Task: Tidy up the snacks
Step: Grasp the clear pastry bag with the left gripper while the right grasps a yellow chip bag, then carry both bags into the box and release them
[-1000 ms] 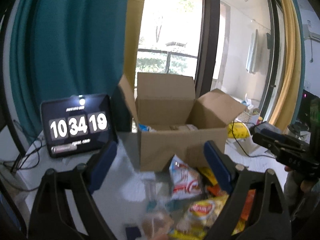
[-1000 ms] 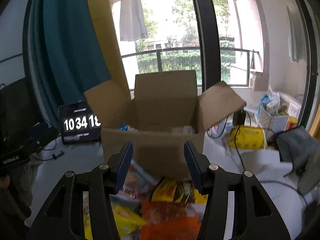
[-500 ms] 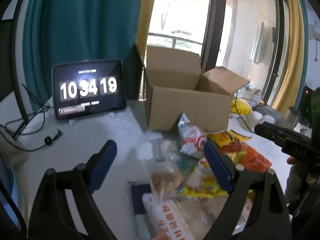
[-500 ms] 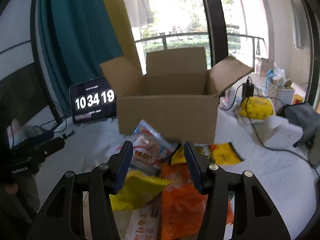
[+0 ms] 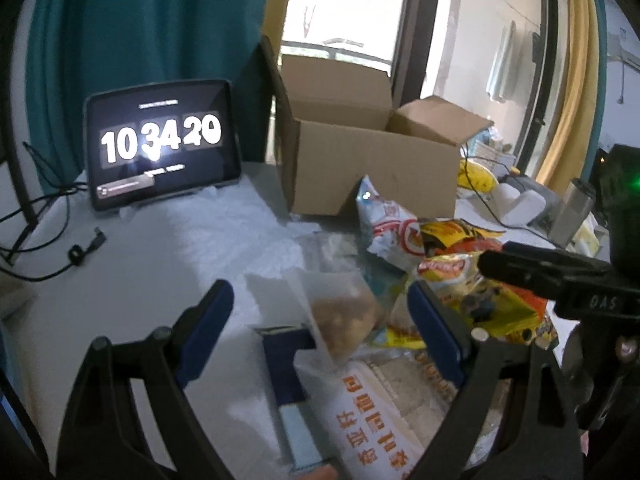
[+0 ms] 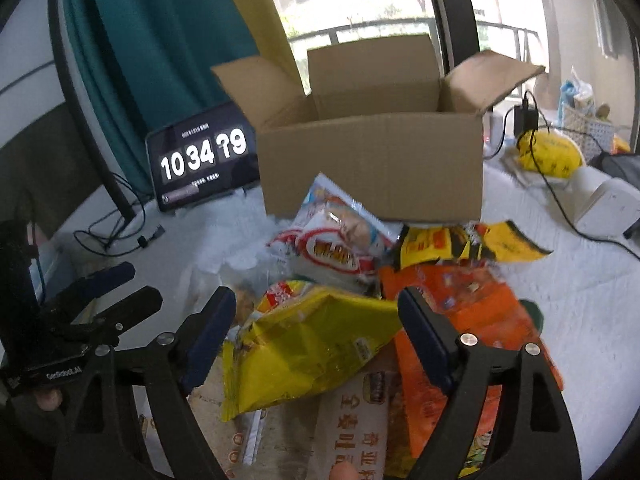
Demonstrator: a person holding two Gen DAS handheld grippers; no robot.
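An open cardboard box (image 5: 372,172) (image 6: 372,168) stands at the back of the white table. In front of it lies a pile of snack bags. My left gripper (image 5: 320,320) hangs open over a clear bag of brown snacks (image 5: 344,316) and a blue pack (image 5: 284,364), its pads clear of both. My right gripper (image 6: 316,332) hovers just above a yellow chip bag (image 6: 312,344). Its jaws are opening and the bag shows between them, unpressed. A white-and-red bag (image 6: 332,248) leans on the box, with an orange bag (image 6: 460,320) to the right.
A tablet clock (image 5: 160,160) stands left of the box, with cables (image 5: 60,240) trailing over the table's left side. At the back right sit a yellow bag (image 6: 548,152), a white device (image 6: 604,208) and a cord. A large printed pack (image 5: 380,412) lies nearest me.
Both grippers have sunk toward the snack pile, so the box's inside has dropped out of sight. The right gripper's jaws have spread much wider. The left jaws kept their width.
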